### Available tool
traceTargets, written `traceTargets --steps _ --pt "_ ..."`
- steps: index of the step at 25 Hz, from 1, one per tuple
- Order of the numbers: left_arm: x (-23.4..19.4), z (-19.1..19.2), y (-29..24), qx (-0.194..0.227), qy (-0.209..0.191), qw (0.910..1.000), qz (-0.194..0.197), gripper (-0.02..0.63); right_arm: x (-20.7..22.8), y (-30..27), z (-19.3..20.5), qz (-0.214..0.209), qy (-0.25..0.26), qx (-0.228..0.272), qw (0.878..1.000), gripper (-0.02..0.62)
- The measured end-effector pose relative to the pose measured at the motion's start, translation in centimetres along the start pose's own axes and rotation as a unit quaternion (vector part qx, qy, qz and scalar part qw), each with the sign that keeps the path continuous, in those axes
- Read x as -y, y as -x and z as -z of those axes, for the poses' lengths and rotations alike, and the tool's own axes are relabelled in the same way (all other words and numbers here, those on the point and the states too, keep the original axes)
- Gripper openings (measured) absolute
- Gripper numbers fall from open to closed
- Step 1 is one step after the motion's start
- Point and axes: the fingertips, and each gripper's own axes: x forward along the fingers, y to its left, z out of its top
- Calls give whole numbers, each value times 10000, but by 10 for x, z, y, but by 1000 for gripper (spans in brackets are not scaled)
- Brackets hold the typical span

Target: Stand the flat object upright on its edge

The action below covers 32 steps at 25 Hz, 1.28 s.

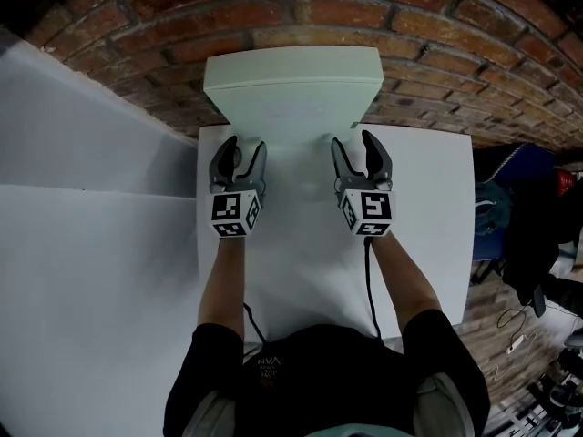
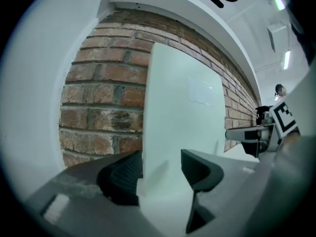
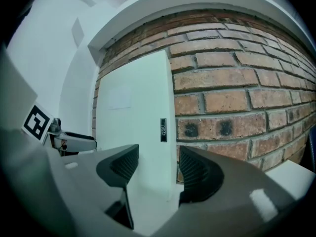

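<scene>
A flat white box [image 1: 291, 89] stands upright on its edge at the back of the white table [image 1: 428, 198], its broad face toward me and the brick wall behind it. My left gripper [image 1: 239, 153] is open just in front of the box's lower left corner. In the left gripper view the box [image 2: 182, 107] rises beyond the open left gripper [image 2: 160, 174], and no pad presses on it. My right gripper [image 1: 362, 150] is open in front of the lower right corner. The right gripper view shows the box [image 3: 133, 107] past the open right gripper [image 3: 158, 169], apart from the pads.
A brick wall [image 1: 437, 53] runs directly behind the box. White panels [image 1: 91, 244] lie to the table's left. Dark bags and cables [image 1: 537, 235] sit on the floor at the right. A black cable [image 1: 369, 280] trails from the right gripper toward the person.
</scene>
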Motion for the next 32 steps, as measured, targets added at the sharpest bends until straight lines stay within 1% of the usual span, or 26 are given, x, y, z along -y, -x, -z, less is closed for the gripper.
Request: traceTargets --steps 2,4,5,6,7,14,18,20,22,26,30,32 --pt "1 -2 5 21 0 10000 -2 252 -1 4 -4 4 -9 3 10000 256" --pt "2 -6 11 53 -26 10000 -8 252 -2 9 -8 8 36 2 10000 229" --pt "3 -8 14 74 -45 10000 -15 252 -3 12 -11 17 74 8 10000 198" --pt "4 -11 18 95 -58 9999 -20 252 -4 15 -15 26 107 27 9999 183" --pt "5 -14 22 114 -63 9999 -20 252 -6 19 -18 37 129 55 9999 180" --pt "17 -32 54 249 -131 9996 51 250 -16 48 -39 169 159 241 9994 78" --pt "25 -38 72 325 -170 9993 110 208 -25 66 -43 241 208 271 9991 48" --pt "32 -40 81 345 -225 9990 186 181 -29 76 -45 271 230 303 9989 17" --pt "39 -43 91 364 -286 9987 235 162 -33 86 -48 275 225 338 9988 2" --pt "50 -48 108 403 -396 9982 217 95 -37 106 -53 265 242 385 9986 2" --pt "63 -50 125 405 -455 9980 168 44 -35 128 -54 289 241 385 9986 2" --pt "69 -49 134 407 -469 9980 126 0 -35 138 -52 282 200 363 9987 2"
